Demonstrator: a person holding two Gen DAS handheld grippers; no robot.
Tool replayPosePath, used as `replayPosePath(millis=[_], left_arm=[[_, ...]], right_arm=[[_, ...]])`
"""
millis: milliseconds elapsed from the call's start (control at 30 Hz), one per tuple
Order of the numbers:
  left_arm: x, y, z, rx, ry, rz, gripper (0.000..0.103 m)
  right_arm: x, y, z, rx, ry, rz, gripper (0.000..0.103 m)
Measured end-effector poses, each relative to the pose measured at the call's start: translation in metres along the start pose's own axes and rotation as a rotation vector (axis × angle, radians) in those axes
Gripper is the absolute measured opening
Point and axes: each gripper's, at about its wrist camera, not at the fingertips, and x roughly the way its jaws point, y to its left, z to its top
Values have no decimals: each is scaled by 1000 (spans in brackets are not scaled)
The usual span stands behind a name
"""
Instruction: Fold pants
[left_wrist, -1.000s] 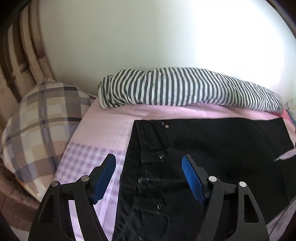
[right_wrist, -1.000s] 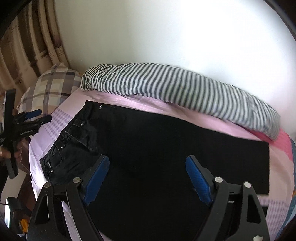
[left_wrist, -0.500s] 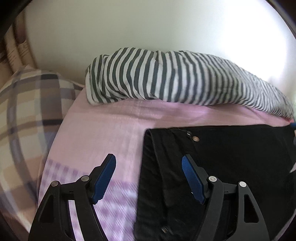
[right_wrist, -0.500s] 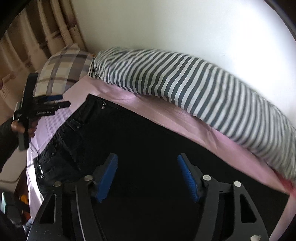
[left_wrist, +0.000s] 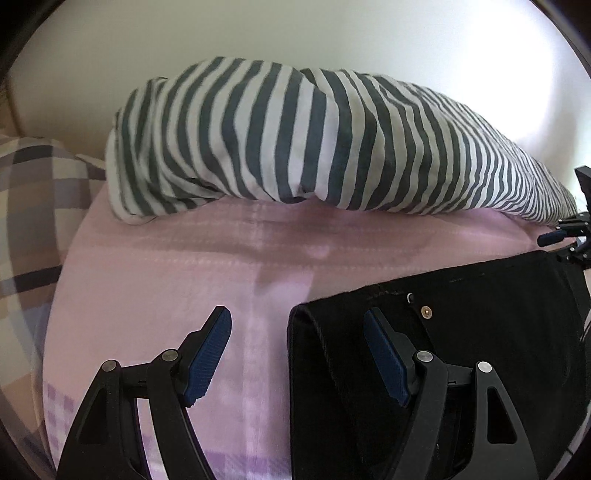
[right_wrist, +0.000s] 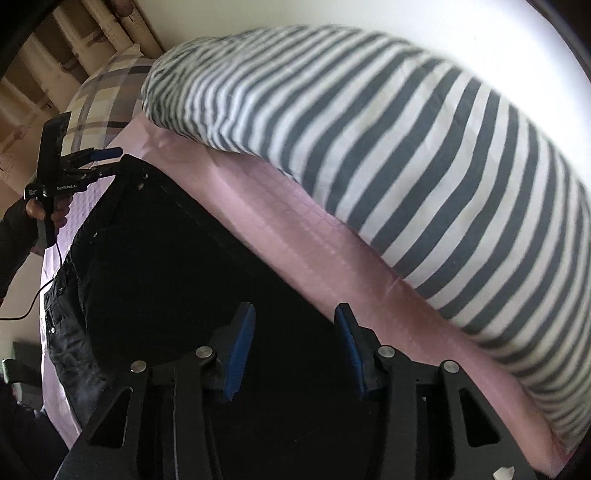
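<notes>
light: daylight glare upper right | wall (left_wrist: 258, 33) overexposed | blur: slight motion | edges: fisheye-curved, vignetted

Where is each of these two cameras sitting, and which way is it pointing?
Left wrist: rides the left gripper, looking along its open fingers at the black pants waist corner; the right gripper shows far right.
Right wrist: rides the right gripper, fingers open over the pants' far edge; the left hand and its gripper show at left.
Shared: pants, pink sheet, striped bolster, plaid pillow.
</notes>
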Motion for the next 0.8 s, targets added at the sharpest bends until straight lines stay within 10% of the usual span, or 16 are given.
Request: replayPosePath(millis=[167,567,667,800], left_arm=[[15,-12,6,33,27,-63,74],[13,-36,4,86,9,-94,41],[2,-43,5,86,-27,-112,16],[-24,-40,1,56,-85,-161,15]], right_arm=[[12,-9,-1,-26,47,42,36],[19,-8,-1,-47,64,88,28],[20,-4,1,-56,70,84,29],[22,0,8,-77,73,69,30]])
